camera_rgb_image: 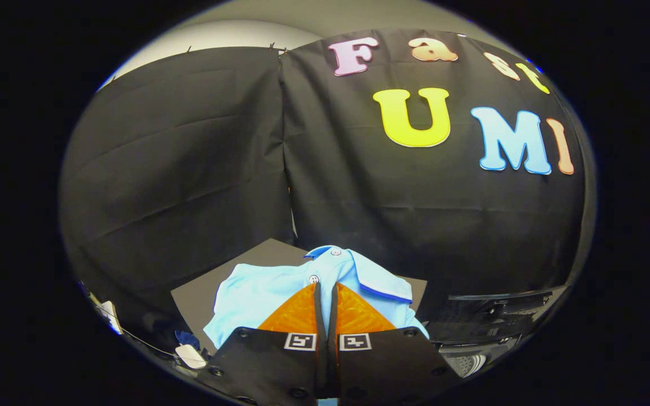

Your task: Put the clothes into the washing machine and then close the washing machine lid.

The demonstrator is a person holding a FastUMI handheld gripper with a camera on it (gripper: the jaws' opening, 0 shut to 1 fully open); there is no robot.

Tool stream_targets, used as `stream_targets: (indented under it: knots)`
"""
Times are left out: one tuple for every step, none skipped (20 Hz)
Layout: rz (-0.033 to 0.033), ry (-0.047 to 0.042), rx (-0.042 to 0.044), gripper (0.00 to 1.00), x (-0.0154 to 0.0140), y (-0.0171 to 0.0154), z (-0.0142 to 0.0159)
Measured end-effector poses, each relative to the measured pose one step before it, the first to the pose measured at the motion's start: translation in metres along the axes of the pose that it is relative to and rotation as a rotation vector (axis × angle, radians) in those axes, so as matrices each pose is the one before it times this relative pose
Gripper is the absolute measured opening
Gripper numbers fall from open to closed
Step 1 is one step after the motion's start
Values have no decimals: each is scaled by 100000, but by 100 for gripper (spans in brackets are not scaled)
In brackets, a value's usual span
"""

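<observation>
Gripper view: my tool point(325, 288) is clenched, its fingers nearly touching, with the light blue shirt point(257, 293) lying under and around them on the dark counter point(201, 293), collar at 12 o'clock beyond the tips.
</observation>
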State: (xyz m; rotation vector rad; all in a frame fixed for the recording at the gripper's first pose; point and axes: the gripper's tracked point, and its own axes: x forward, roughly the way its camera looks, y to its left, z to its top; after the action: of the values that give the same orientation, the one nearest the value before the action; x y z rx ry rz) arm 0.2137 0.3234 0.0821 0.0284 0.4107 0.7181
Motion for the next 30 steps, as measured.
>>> stream_targets:
  knots:
    - [-1207,-378,23,1,-537,-918,134]
    - [-1326,-621,-330,1,-488,-982,86]
    - [-1595,-565,-187,1,-481,-1006,33]
    - [-1490,-99,72,1,-371,-914,-212]
    - [-1480,-182,632,1,-399,-986,-62]
    - [-1353,59,771,1,-363,-925,-247]
    - [-1281,51,704,1,-326,-931,-114]
    - [-1253,72,324,1,-429,-789,-175]
    - [-931,-348,-91,1,-409,-737,-77]
    - [-947,-398,-223,1,-437,-632,-158]
    - [-878,-219,-275,1,-334,-568,-322]
    - [-912,83,-37,1,-333,-695,-196]
    - [-852,252,301,1,-318,-935,-341]
    - [-744,119,466,1,-299,-780,-224]
    - [-843,-77,591,1,-351,-671,-168]
    - [-809,25,435,1,-335,-652,-197]
    - [-961,-42,341,1,-396,-717,-120]
    - [-752,-90,168,1,-342,-598,-187]
    - [-227,145,-347,1,-422,-497,-145]
    - [-456,295,-795,1,-313,-562,-258]
    - [-849,-77,-1071,1,-374,-630,-229]
    - [-868,232,-985,1,-362,-631,-325]
    - [-889,298,-141,1,-262,-736,-269]
    - [-585,228,807,1,-300,-619,-306]
    - [-239,483,1146,1,-269,-551,-307]
    - [-458,396,864,1,-172,-460,-321]
    - [-627,421,404,1,-301,-565,-269]
    - [-709,331,96,1,-292,-606,-246]
    - [-623,22,83,1,-270,-548,-102]
    - [-871,99,166,1,-207,-552,-229]
